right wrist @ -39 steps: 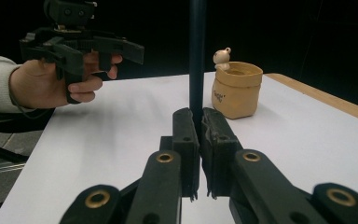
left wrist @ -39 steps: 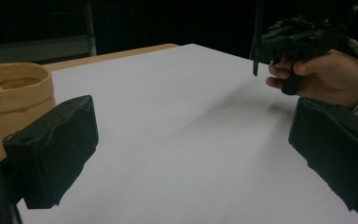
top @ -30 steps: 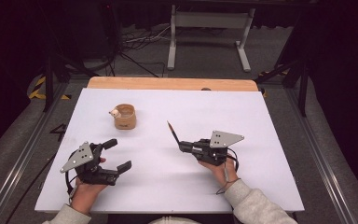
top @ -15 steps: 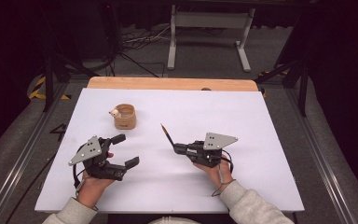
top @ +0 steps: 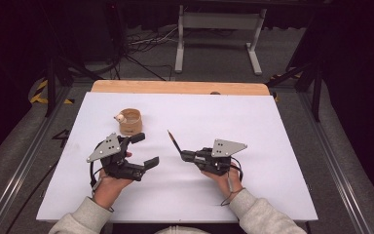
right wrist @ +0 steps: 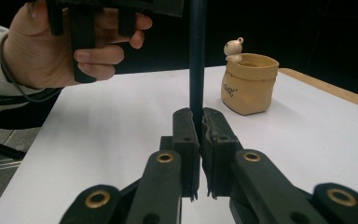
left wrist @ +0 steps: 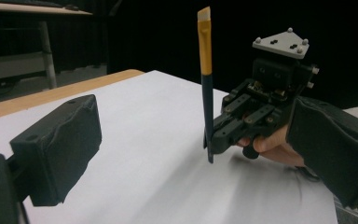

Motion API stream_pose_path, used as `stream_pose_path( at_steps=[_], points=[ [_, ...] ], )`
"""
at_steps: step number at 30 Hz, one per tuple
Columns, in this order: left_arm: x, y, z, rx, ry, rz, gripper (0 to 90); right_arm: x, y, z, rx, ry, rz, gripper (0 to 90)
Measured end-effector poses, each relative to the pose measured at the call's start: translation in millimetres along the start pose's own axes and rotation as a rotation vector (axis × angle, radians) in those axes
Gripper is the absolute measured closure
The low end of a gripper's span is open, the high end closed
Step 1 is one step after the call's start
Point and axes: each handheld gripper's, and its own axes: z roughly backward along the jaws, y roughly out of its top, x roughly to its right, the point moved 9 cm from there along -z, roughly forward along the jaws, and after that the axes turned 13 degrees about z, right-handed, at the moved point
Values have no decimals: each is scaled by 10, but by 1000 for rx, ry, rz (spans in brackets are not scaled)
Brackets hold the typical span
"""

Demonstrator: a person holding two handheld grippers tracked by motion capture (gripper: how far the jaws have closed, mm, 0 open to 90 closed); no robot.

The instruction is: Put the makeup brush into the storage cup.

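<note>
Right gripper (top: 182,155) clamped on brush (top: 174,141); left gripper (top: 144,150) spread, empty.
My brush handle sits pinched between the right jaws; tan pot (top: 130,121) stands just beyond my left gripper on the white table (top: 272,126).

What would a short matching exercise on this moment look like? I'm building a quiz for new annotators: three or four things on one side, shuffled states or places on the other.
Things:
1. left gripper
2. right gripper
3. brush
4. sack-shaped pot

States or places:
A. stands untouched on the white table
B. jaws wide apart, holding nothing
C. upright, dark handle pinched
D. jaws shut on a handle

Pairs: 1-B, 2-D, 3-C, 4-A
</note>
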Motion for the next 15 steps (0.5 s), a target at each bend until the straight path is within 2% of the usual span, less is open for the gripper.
stream_pose_path(
  at_steps=[15],
  points=[
    [78, 77, -281, -30, -31, 5, 55, -9, -3, -2, -7, 1, 10, 848]
  ],
)
